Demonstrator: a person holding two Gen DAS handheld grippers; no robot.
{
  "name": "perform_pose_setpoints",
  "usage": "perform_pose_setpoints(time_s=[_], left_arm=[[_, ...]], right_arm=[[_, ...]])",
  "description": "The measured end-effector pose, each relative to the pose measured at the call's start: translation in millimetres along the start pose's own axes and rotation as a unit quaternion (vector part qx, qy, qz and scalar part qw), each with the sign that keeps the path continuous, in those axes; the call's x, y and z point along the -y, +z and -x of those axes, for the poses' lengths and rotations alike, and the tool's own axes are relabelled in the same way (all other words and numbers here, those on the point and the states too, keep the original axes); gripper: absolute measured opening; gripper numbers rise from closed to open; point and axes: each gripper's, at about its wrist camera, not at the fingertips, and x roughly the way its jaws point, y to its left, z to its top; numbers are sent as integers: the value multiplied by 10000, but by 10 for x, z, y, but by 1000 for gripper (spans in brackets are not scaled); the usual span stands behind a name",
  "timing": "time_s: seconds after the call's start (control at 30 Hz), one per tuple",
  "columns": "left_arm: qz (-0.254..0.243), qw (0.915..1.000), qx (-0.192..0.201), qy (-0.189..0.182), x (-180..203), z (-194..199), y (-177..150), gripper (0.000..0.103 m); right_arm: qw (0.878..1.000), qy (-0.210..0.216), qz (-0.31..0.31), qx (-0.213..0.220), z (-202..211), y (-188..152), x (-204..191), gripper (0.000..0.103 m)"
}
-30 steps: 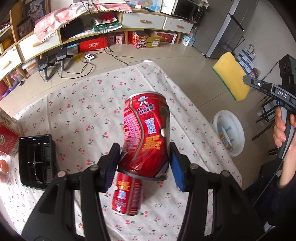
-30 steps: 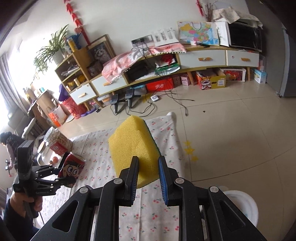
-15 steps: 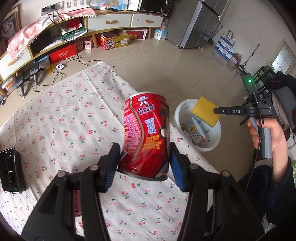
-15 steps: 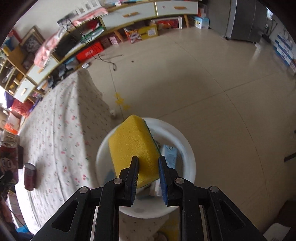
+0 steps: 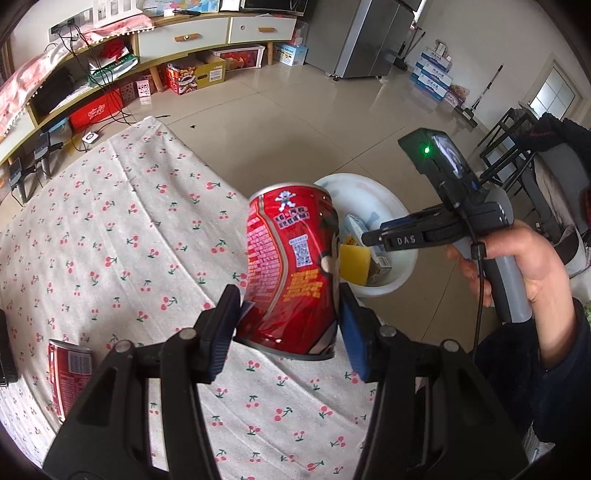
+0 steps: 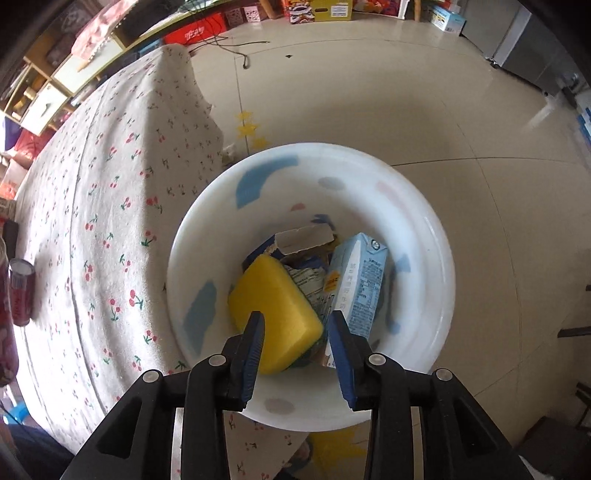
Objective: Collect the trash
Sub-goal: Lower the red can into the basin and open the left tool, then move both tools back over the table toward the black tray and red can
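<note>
My left gripper (image 5: 290,306) is shut on a dented red can (image 5: 291,266) and holds it above the edge of the cherry-print tablecloth (image 5: 110,229). On the floor beyond that edge stands a white basin (image 5: 356,182). My right gripper (image 6: 295,321) points straight down into the basin (image 6: 436,236). Its jaws are opening, and neither pad presses the yellow sponge (image 6: 273,302), which lies loose below them among the trash. A light blue carton (image 6: 360,280) and torn cardboard (image 6: 303,238) are also in the basin. A second red can (image 5: 70,376) lies on the table.
A hand (image 5: 524,266) holds the right gripper's handle beside the basin. A black object (image 5: 5,350) sits at the table's left edge. Low cabinets (image 5: 192,33), boxes and a grey fridge (image 5: 365,37) line the far wall. Dark chairs (image 5: 517,155) stand at the right.
The right gripper swung down over the basin, its jaws parted and the sponge dropped in. The left gripper carried the can across the table toward the basin side.
</note>
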Motion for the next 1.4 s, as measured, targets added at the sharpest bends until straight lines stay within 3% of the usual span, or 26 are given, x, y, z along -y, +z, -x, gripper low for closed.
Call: perform_pose_setpoints(time_s=[0.13,0.33,0.6,0.77,0.87,1.07,1.27,1.4], left_arm=[[40,9999,-58,-111,109,-102,-1,54],[-24,9991,-175,-389,448,-402,39,54],[340,9949,-398,-861,762,-1047,343,54],[764,9923,-755,-611,863,-1551,510,54],[971,9918,-767,-327,903,-1721,605,55],[832,9932,-792,-184,1003,-1665,551,60],[898,9941,-523,-302,850,-1420,560,60],[909,9951,-345,-149,718,-1165,500,60]], right_arm=[[9968,317,-605,405,245,32,317,37],[9763,662,-1711,1148,621,46,763,45],[9563,903,-2330,1518,850,20,1052,47],[9471,1155,-2551,1571,904,-21,1171,48],[9444,1238,-2574,1627,935,-26,1214,48],[9437,1353,-2561,1596,907,3,1225,49],[9439,1396,-2485,1667,936,14,1177,49],[9459,1373,-2416,1673,940,32,1131,49]])
